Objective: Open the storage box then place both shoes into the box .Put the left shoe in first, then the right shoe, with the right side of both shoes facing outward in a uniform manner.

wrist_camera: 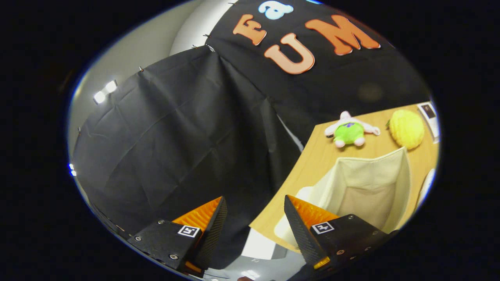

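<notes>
Storage box (363, 191), a cream fabric bin with soft walls, stands open-topped on the wooden bench (312, 164), just ahead of the right-hand finger of the tongs (254, 218); its near corner is hidden behind that finger, and its far side is cut off where the view ends. The inside looks pale and bare as far as it can be seen, though the bottom is hard to make out. The tongs stand open with a wide gap between the two fingers and nothing held between them; the gap looks onto the black cloth wall (175, 136) and the bench's near corner. Beyond the box, toward the back of the bench, lies a small green and white plush toy (349, 132), and beside it a yellow knobbly plush (407, 128), the two apart from each other and from the box. A flat white card or device (429, 115) lies at the bench's far corner, too small and cut off to tell. A pale rounded object (426, 187) shows past the box, mostly cut off.
</notes>
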A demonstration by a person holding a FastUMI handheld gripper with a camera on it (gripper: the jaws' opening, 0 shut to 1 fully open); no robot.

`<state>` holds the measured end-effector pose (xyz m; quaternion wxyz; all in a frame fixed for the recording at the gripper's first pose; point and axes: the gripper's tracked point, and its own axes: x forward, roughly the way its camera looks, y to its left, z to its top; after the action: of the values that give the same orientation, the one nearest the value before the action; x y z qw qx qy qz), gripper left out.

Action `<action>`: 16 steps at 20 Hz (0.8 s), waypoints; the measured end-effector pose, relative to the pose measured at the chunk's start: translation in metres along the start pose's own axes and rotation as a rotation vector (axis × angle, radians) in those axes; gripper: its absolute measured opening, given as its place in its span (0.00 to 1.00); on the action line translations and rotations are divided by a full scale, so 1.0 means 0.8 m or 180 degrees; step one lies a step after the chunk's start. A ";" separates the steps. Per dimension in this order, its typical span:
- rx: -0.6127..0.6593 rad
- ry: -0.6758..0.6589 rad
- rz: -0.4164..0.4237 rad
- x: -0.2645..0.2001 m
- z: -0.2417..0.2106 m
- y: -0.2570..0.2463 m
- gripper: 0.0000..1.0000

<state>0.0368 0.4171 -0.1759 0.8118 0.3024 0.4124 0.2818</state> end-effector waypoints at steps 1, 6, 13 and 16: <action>-0.0102 -0.0070 -0.0141 -0.019 0.004 -0.020 0.89; -0.0317 -0.0090 -0.0700 -0.095 0.004 -0.112 0.93; -0.0315 0.0106 -0.1564 -0.182 -0.020 -0.260 0.97; -0.0262 0.0293 -0.1860 -0.203 -0.046 -0.318 0.97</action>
<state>-0.0223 0.1442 -0.2964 0.8506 0.1246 0.5066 0.0660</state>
